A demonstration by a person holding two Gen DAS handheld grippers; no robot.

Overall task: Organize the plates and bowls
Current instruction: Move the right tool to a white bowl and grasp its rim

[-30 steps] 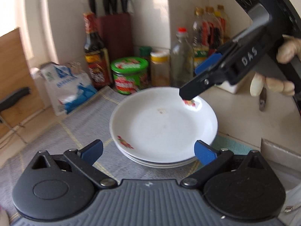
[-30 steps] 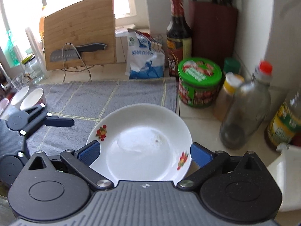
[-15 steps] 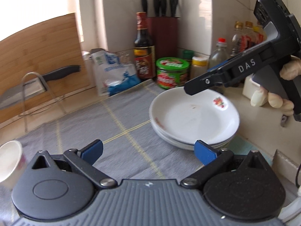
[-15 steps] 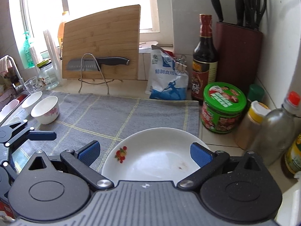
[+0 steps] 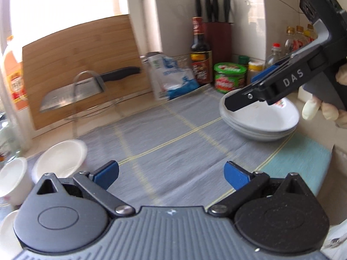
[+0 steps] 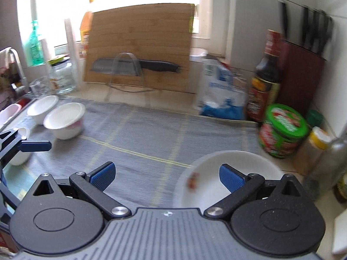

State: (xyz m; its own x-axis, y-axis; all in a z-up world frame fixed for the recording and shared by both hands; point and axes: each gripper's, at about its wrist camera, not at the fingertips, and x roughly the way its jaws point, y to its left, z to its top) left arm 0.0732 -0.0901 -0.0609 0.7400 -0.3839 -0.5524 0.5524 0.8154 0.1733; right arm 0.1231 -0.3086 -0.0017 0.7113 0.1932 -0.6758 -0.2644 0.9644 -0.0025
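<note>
Both views are swung leftward since a second ago: the stack of plates (image 5: 258,119), then centred between the left gripper's fingers, is now seen well off to the right, and small white bowls have come into sight at the left edge of the grey cloth (image 5: 173,143).

The left gripper (image 5: 171,174) is held over bare cloth with its blue-padded jaws spread wide and nothing between them. The right gripper (image 6: 167,176) is likewise spread and empty; in the left wrist view its black body is seen above the plates, and the white letters "DAS" can be read on its side. A gloved hand (image 5: 321,108) is seen gripping its handle.

The plates are stacked at the right end of the cloth, beside a green-lidded jar (image 5: 229,74); a red flower print is seen on the top plate's rim. One bowl (image 6: 64,120) stands upright on the cloth at the left, a second bowl (image 6: 42,108) is just behind it, and more white bowls are partly seen at the frame edge, near the left gripper's finger.

Against the back wall a wooden cutting board (image 6: 138,45) is propped, with a cleaver (image 6: 134,67) resting in a wire stand in front of it. A white and blue bag (image 6: 221,95), a dark sauce bottle (image 6: 264,80) with a red and yellow label, and a knife block (image 6: 301,73) are lined up to the right. The print on these labels is too blurred to be read.
</note>
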